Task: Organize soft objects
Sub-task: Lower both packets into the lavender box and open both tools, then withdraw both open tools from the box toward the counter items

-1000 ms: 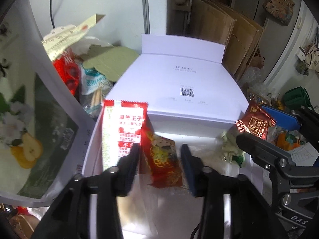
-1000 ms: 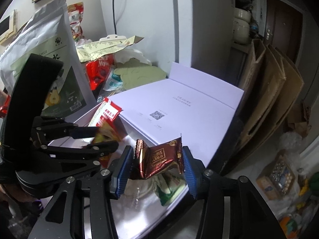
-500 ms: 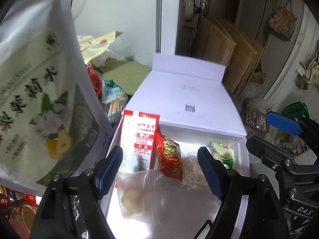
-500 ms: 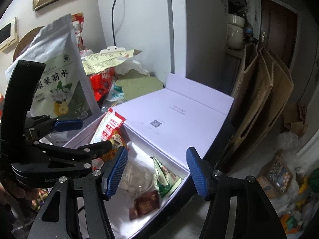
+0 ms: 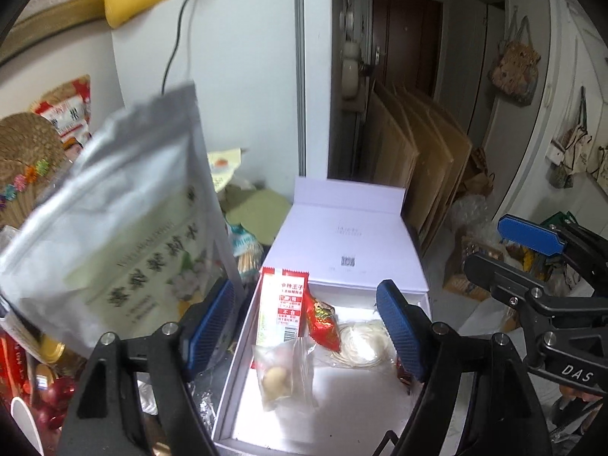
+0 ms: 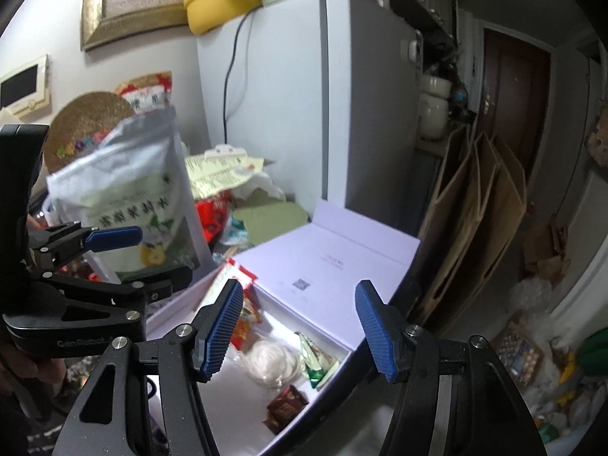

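Observation:
An open white box (image 5: 231,387) (image 6: 326,326) holds soft snack packets: a tall red and white packet (image 5: 282,309), a red packet (image 5: 323,323), a clear bag with a pale ball (image 5: 283,376), a white round pack (image 5: 359,344) (image 6: 270,361), a green packet (image 6: 315,361) and a dark red packet (image 6: 287,408). My left gripper (image 5: 304,326) is open and empty above the box. My right gripper (image 6: 298,332) is open and empty, raised above the box's right side; it also shows in the left wrist view (image 5: 532,235).
A large silver and green pouch (image 5: 114,228) (image 6: 133,197) stands left of the box. The box lid (image 5: 345,250) lies open behind it. Cluttered packets (image 6: 228,178) sit by the white fridge (image 6: 304,106). Cardboard sheets (image 5: 414,174) lean at the right.
Both grippers opened, let go of their packets and rose up and back. The red packet and the dark red packet now lie in the box.

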`<state>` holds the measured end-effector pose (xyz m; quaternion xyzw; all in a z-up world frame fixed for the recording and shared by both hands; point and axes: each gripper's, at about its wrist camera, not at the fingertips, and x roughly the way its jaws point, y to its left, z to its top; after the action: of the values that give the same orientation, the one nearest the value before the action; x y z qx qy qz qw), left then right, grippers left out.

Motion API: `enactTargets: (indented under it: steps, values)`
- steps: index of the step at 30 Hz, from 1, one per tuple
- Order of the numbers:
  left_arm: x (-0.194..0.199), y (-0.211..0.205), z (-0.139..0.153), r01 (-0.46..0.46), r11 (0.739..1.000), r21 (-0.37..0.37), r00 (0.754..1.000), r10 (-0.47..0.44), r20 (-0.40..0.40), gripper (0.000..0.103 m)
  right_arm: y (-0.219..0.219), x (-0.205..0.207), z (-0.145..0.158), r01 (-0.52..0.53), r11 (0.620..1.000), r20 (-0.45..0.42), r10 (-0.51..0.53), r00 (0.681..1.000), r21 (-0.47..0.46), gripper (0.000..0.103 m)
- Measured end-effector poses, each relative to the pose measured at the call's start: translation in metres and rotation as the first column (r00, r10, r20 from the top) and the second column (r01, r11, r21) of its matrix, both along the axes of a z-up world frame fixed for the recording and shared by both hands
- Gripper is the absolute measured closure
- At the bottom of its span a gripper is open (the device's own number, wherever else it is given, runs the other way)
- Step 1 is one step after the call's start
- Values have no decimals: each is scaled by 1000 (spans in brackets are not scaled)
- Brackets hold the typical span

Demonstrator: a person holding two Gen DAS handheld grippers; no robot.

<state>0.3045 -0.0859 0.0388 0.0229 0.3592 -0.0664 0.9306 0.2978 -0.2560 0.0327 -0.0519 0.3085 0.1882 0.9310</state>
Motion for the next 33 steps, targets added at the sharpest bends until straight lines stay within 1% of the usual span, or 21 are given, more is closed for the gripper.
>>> enactTargets:
  steps: [8, 13, 16, 18, 20, 22, 23, 26, 28, 31, 33]
  values:
    - [-41, 7, 29, 9, 1000, -27, 997, -7, 80, 26, 3, -38, 28, -3, 1000, 52, 2, 999, 18, 41]
    - [-65, 11, 36, 4, 1000, -17, 993, -2, 118, 26, 7, -64, 39, 1, 1000, 92, -2, 996, 20, 41]
    - [-81, 13, 40, 22, 999, -33, 993, -18, 119, 26, 8, -80, 43, -7, 1000, 109, 5, 994, 24, 37]
    - [-90, 14, 42, 17, 999, -34, 991, -12, 130, 25, 8, -92, 46, -12, 1000, 125, 9, 992, 24, 36]
    - [-105, 15, 47, 2, 1000, -24, 989, 2, 151, 20, 8, -105, 49, -15, 1000, 144, 11, 989, 25, 32]
    - [-115, 16, 50, -9, 1000, -24, 987, 12, 163, 9, 7, -119, 53, -15, 999, 167, 9, 986, 31, 31]
    - [-124, 18, 52, -15, 1000, -27, 984, 20, 178, 7, 7, -125, 54, -17, 999, 175, 11, 985, 32, 30]
    - [-144, 19, 55, -28, 999, -20, 978, 32, 208, 6, 8, -141, 56, -29, 999, 188, 22, 982, 34, 25]
    - [-157, 19, 56, -29, 999, -18, 977, 32, 213, 6, 9, -151, 57, -29, 999, 198, 22, 980, 36, 24]
    - [-172, 20, 54, -29, 999, -24, 977, 33, 212, 6, 9, -168, 56, -38, 998, 208, 28, 978, 44, 20]
    - [-183, 20, 51, -25, 999, -25, 976, 30, 215, 6, 10, -178, 54, -44, 998, 212, 33, 977, 47, 19]
